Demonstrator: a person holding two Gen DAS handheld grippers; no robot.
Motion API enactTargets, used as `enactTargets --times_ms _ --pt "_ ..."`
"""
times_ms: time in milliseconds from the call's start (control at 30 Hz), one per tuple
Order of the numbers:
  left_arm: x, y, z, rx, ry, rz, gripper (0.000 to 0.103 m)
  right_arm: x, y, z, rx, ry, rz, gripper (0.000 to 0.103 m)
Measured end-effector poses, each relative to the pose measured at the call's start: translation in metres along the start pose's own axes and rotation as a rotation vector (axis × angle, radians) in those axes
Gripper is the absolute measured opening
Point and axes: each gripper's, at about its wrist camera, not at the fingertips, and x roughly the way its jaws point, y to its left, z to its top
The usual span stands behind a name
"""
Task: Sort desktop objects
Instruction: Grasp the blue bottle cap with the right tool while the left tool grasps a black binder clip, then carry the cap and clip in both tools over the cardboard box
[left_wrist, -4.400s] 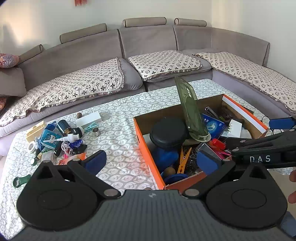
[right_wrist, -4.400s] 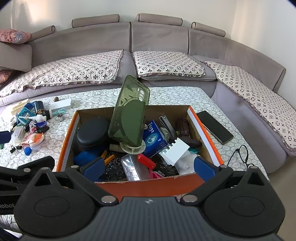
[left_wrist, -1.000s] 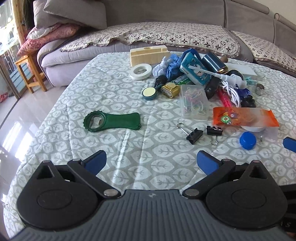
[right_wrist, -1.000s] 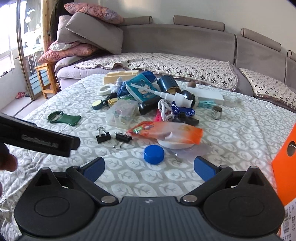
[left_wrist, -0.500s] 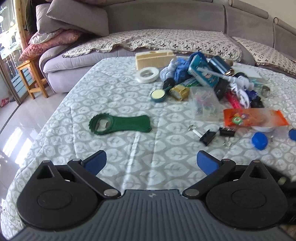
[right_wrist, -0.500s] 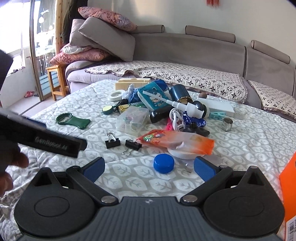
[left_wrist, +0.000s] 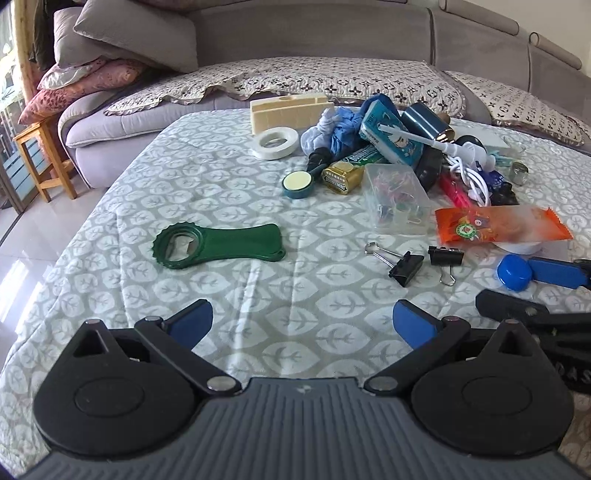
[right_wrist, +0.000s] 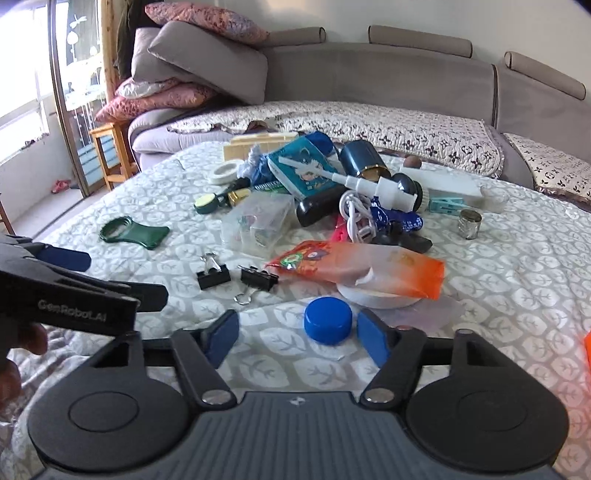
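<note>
A blue bottle cap (right_wrist: 328, 325) lies on the leaf-patterned cloth between the fingers of my right gripper (right_wrist: 297, 338), nearer the right pad. The jaws are part-way closed and do not touch it. The cap also shows in the left wrist view (left_wrist: 514, 272) beside a right gripper fingertip (left_wrist: 554, 272). My left gripper (left_wrist: 301, 323) is open and empty over bare cloth. Ahead of it lie a green bottle opener (left_wrist: 218, 245) and two black binder clips (left_wrist: 406, 267).
A pile of small items sits beyond: an orange snack packet (right_wrist: 360, 267), a clear box of paper clips (left_wrist: 397, 197), a white tape roll (left_wrist: 275, 142), a tissue pack (right_wrist: 304, 171), a white cable (right_wrist: 356, 216). A grey sofa rings the table; a wooden stool (left_wrist: 37, 158) stands left.
Both grippers have moved forward and lower toward the table. My right gripper's jaws have narrowed around the blue cap. The right fingertip has come into the left wrist view.
</note>
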Motion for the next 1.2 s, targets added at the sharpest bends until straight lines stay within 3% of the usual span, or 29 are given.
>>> enactTargets --times_ms 133,300,367,433,500,700,967,1067,1200 --pt "0.005 0.0 0.001 -0.003 0.0 -0.016 0.103 0.002 -0.006 0.001 0.012 -0.001 -0.008 0.048" --pt "0.01 -0.007 0.003 0.008 -0.006 -0.051 0.103 0.003 -0.006 0.0 0.008 0.001 -0.01 0.048" --pt "0.011 -0.01 0.005 0.006 -0.012 -0.074 0.103 0.002 -0.008 0.001 0.014 0.0 -0.015 0.042" --pt "0.012 -0.013 0.008 0.002 -0.023 -0.1 0.103 0.002 -0.012 0.002 0.018 0.0 -0.027 0.028" --pt "0.014 -0.017 0.01 0.006 -0.037 -0.122 0.103 0.001 -0.016 0.002 0.025 0.003 -0.014 0.028" --pt "0.022 -0.026 0.011 0.039 -0.045 -0.12 0.079 -0.002 -0.02 -0.001 0.02 -0.002 0.006 0.028" --pt "0.026 -0.027 0.01 0.062 -0.089 -0.121 0.073 -0.002 -0.02 0.0 0.013 -0.003 0.014 0.028" --pt "0.027 -0.028 0.012 0.055 -0.108 -0.129 0.045 -0.002 -0.02 0.0 0.015 -0.003 0.015 0.028" --pt "0.022 -0.024 0.014 0.021 -0.073 -0.134 0.042 -0.003 -0.02 0.0 0.017 -0.003 0.017 0.028"
